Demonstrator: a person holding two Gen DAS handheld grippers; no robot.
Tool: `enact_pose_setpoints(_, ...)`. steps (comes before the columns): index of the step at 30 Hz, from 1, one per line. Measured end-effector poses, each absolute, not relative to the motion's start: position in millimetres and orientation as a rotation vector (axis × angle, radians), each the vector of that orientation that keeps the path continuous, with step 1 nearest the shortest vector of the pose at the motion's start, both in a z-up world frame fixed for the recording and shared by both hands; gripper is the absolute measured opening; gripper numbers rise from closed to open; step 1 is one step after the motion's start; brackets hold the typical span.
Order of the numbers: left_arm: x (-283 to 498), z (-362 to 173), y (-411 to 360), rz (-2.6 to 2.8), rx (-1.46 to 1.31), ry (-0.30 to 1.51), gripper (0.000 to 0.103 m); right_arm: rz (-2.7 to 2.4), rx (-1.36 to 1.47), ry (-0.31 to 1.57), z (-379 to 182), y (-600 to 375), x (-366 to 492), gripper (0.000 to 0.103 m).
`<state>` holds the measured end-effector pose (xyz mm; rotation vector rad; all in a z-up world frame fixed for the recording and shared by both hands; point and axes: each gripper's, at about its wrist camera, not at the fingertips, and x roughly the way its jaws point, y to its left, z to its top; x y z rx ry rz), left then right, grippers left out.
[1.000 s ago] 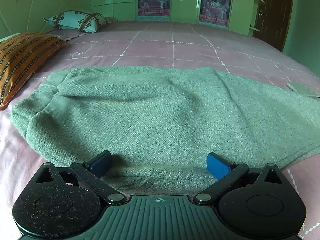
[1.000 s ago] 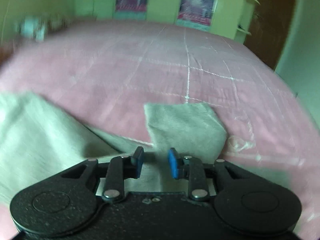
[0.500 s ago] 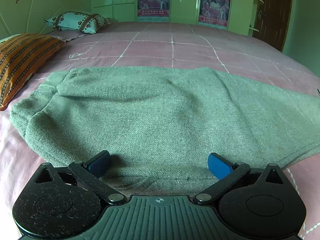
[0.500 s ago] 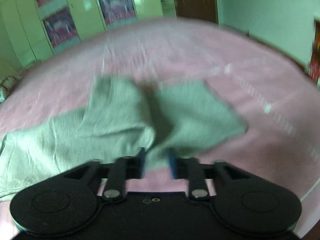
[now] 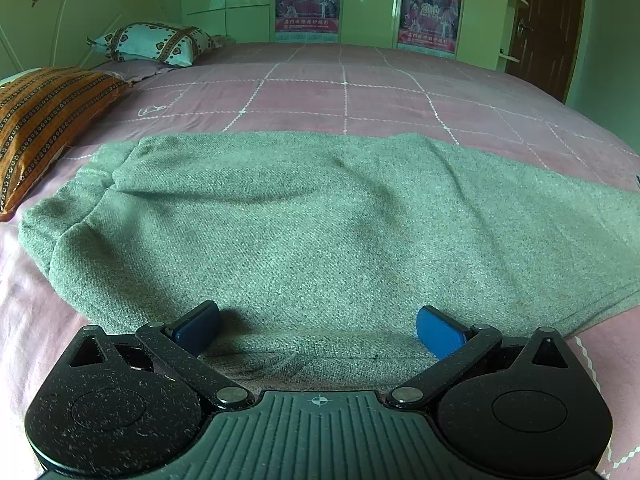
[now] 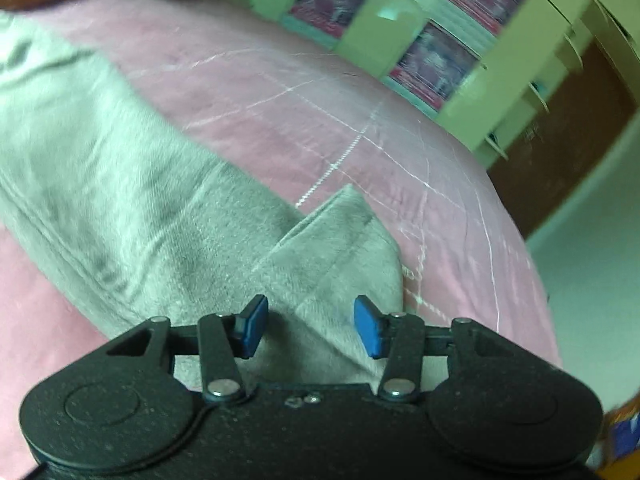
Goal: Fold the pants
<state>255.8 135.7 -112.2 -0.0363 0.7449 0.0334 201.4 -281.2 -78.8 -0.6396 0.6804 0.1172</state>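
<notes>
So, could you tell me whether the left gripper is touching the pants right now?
Cannot tell. In the left wrist view the left gripper is wide open with the pants lying between its fingers, but no contact or gap shows plainly.

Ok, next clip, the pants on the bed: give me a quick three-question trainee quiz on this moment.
1. True or false: the left gripper is clamped shut on the pants.
2. Multiple choice: the pants lie on A) a wooden table, B) a pink quilted bedspread, C) a tiled floor.
3. Fill in: in the right wrist view, the right gripper is open, with the ____ end of the pants in front of its fingers.

Key
1. False: its jaws stand wide apart over the near edge of the fabric.
2. B.
3. Leg (the hem end).
</notes>
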Motion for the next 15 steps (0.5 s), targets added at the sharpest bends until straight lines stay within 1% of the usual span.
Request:
enact_pose_setpoints(1,255.7,-112.0,135.8,0.034,-0.036,0.745,0.103,0.124,-0.659,0.689,-77.4,-279.9,200.2,0.026)
enact_pose_setpoints(2,255.6,-112.2,135.9,0.034,-0.037,0.745,0.103,0.120,-0.636,0.697,-74.0,-280.7,205.2,0.000)
enact_pose_setpoints(4,255.6,-112.0,135.7,0.034,-0.036,0.745,0.103,0.106,-0.450,0.708,-53.3,-291.8,225.2,0.000)
enact_pose_setpoints(6,255.2,-112.5,136.0,0.033,-0.035,0.745,0.103,0.090,-0.238,0.657,-13.5,-307.3,246.5,0.000)
enact_pose_setpoints(9,254.5,-112.2,136.9,0.032,-0.039,0.745,0.103,0.089,0.011,0.523,60.6,-336.2,265.3,0.000)
enact_pose_setpoints(11,254.2,-112.1,137.0,0.032,-0.041,0.745,0.103,0.076,0.114,0.411,105.2,-357.1,261.0,0.000)
enact_pose_setpoints(13,254.0,-112.1,136.4,0.033,-0.039,0.744,0.103,0.060,0.212,0.327,130.8,-382.4,243.2,0.000)
enact_pose_setpoints(15,253.9,-112.2,137.3,0.031,-0.045,0.740,0.103,0.016,0.321,0.309,129.3,-414.0,218.0,0.000)
